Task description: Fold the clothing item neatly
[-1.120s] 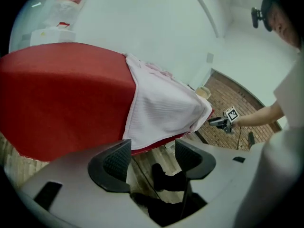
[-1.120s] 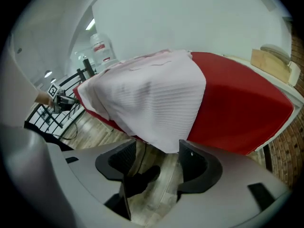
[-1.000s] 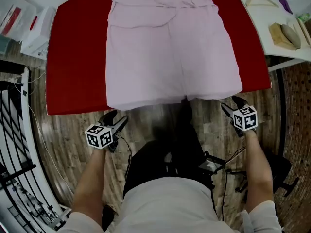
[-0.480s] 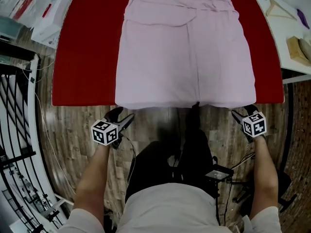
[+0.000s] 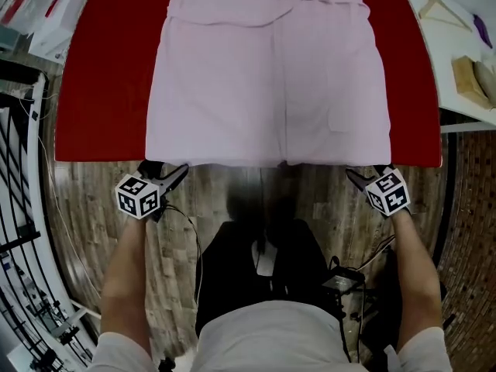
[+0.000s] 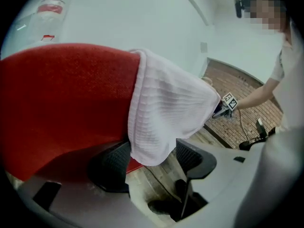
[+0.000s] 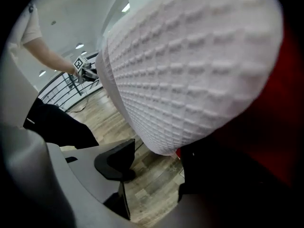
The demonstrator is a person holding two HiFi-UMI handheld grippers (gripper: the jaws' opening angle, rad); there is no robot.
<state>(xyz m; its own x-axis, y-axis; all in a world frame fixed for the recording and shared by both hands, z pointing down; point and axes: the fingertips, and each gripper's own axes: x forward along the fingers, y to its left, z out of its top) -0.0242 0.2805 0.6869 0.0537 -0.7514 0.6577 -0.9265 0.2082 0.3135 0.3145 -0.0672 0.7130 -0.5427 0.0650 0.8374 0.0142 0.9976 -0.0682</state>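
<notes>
A pale pink waffle-knit garment lies flat on the red table, waistband far, hem hanging a little over the near edge. My left gripper is at the hem's left corner, my right gripper at its right corner. In the left gripper view the hem corner droops between the spread jaws of the left gripper, which is open. In the right gripper view the fabric bulges just above the right gripper, also open, with the corner dipping into the gap.
A white side table with a wooden hanger and small items stands at the right. A black rail rack runs along the left. Papers lie at the far left. Wood floor lies below the table edge.
Both grippers have closed in on the table's near edge and now sit at the two hem corners; the left one shifted left. The garment has not moved on the table.
</notes>
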